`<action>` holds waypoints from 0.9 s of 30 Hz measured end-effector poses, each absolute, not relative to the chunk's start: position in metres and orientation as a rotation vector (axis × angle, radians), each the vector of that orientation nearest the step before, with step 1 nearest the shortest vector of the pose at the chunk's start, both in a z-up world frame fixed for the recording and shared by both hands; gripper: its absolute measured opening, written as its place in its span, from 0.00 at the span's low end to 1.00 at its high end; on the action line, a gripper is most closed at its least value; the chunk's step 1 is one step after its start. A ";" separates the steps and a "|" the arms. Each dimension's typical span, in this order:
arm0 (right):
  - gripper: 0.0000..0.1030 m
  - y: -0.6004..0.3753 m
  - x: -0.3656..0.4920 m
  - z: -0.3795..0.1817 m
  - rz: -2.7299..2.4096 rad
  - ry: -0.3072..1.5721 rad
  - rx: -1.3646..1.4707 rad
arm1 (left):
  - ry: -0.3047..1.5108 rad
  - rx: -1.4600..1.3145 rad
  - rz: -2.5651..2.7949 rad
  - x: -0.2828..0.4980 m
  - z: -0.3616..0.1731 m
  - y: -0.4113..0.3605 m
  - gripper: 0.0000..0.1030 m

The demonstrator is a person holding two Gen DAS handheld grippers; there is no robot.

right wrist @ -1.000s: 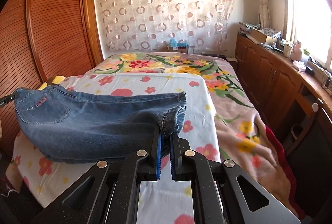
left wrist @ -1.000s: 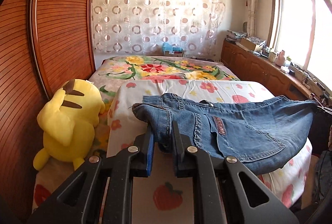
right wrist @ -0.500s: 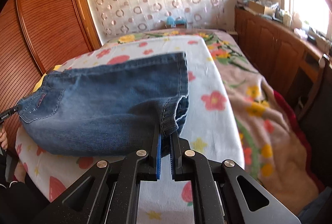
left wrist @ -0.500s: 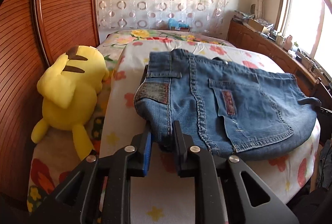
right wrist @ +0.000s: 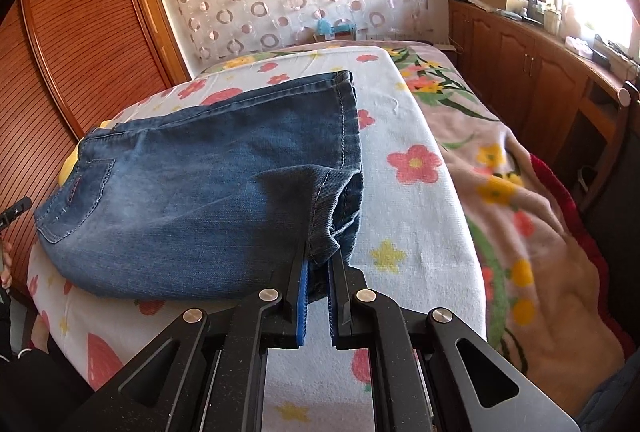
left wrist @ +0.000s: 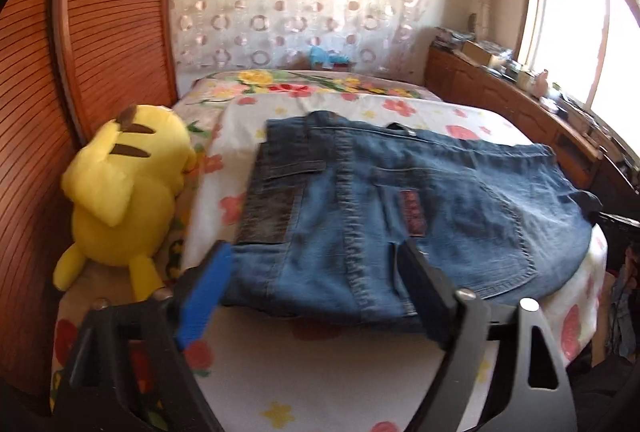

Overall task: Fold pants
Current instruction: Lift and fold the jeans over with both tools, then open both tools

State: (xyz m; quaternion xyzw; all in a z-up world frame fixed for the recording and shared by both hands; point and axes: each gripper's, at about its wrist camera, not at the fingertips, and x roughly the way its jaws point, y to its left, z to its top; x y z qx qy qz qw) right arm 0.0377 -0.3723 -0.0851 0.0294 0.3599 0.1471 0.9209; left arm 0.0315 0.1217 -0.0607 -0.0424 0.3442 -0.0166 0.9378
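Left gripper now splayed off stiff folded denim pants — right gripper pinching the stitched hem.

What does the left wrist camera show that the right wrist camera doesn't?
Only the left wrist view shows the whole yellow Pikachu plush, the jeans' waistband patch and the open left gripper. Only the right wrist view shows the right gripper shut on the hem. Both show the folded jeans on the floral towel.

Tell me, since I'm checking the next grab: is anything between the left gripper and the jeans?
Nothing visible. The left gripper has its jaws wide open right at the near edge of the jeans, which lie on the bed.
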 end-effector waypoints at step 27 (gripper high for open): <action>0.32 -0.376 0.024 -0.068 0.295 0.686 0.078 | 0.717 0.034 -0.247 0.094 -0.056 -0.014 0.84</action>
